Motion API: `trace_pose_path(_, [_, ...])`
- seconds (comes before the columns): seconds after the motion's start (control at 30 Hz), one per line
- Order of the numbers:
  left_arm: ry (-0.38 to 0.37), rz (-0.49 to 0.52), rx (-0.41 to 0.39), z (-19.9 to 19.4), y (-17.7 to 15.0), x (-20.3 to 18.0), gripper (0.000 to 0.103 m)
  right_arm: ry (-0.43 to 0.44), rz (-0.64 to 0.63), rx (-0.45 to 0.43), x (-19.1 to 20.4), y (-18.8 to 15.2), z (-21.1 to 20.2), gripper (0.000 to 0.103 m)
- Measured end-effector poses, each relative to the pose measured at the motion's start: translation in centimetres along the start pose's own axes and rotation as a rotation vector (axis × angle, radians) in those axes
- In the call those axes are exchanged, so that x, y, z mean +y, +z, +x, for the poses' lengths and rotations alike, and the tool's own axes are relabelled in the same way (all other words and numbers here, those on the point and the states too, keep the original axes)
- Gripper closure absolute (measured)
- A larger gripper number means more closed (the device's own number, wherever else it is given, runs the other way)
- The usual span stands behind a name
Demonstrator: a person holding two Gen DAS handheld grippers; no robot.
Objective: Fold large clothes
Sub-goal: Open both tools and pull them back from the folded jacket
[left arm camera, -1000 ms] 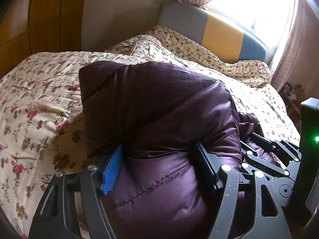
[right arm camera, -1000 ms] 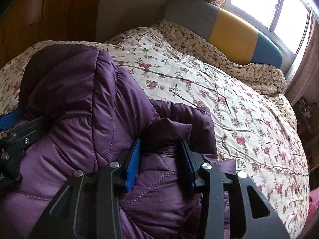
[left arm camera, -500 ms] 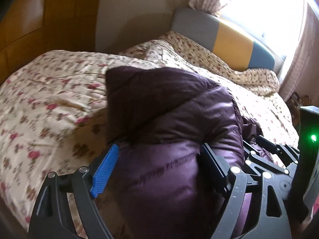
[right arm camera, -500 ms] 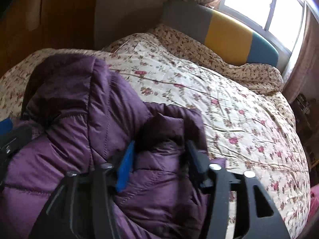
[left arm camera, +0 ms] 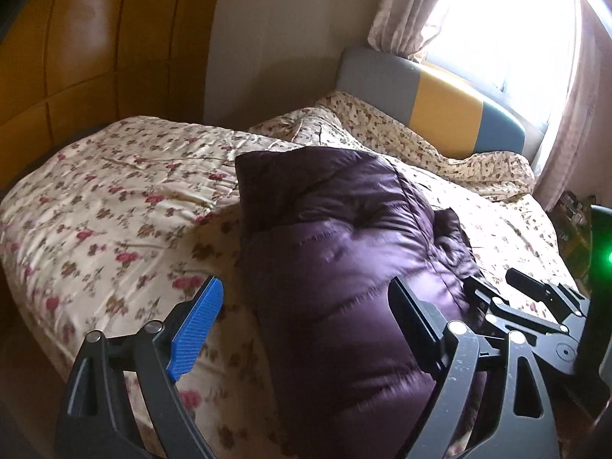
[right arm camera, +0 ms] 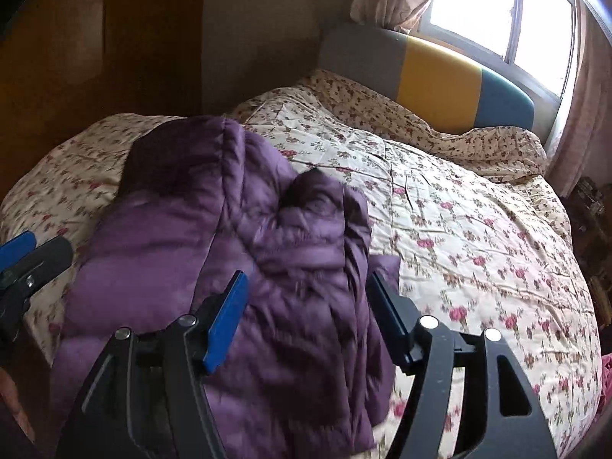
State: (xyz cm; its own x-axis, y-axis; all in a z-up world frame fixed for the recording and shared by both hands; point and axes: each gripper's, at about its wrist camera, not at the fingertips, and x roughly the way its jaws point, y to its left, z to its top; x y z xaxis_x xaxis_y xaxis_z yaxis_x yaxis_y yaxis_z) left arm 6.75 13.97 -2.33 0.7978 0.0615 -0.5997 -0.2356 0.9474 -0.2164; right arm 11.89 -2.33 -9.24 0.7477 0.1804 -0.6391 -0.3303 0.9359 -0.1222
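A: What do we have, biggest thing first?

B: We see the bed (right arm camera: 478, 237) filling most of both views, covered by a cream quilt with red flowers. At its far end stands a headboard (right arm camera: 432, 76) in grey, yellow and blue panels, under a bright window (right arm camera: 497, 4) with pale curtains. A brown wooden wardrobe (left arm camera: 88, 49) takes up the far left.

A: And the garment?

B: We find the purple puffer jacket (left arm camera: 344, 252) lying bunched on the near left part of the quilt, its quilted panels heaped in thick folds. From the right wrist view it (right arm camera: 244, 267) spreads from the near edge of the bed toward the middle.

A: How do our grippers stand?

B: We hold the left gripper (left arm camera: 306, 321) above the jacket's near end with its fingers spread wide; the blue pad (left arm camera: 195, 329) sits over bare quilt, clear of the fabric. We hold the right gripper (right arm camera: 306, 317) likewise spread wide over the jacket's rumpled right side, gripping nothing. It (left arm camera: 528, 306) also shows at the right of the left wrist view.
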Motion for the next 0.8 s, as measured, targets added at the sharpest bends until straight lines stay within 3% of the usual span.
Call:
trace_pose_path(0.37, [-0.003,0.008,0.012,-2.2,-2.8,-1.3,0.016,0.012,-0.003,0.040,-1.2,-3.8,-1.7,0.039])
trace_pose_path(0.8, [-0.025,-0.009,0.102,1.1,-5.1,-0.9,0.014,-0.006,-0.001,0.105,-0.9,-5.3,0.6,0.039])
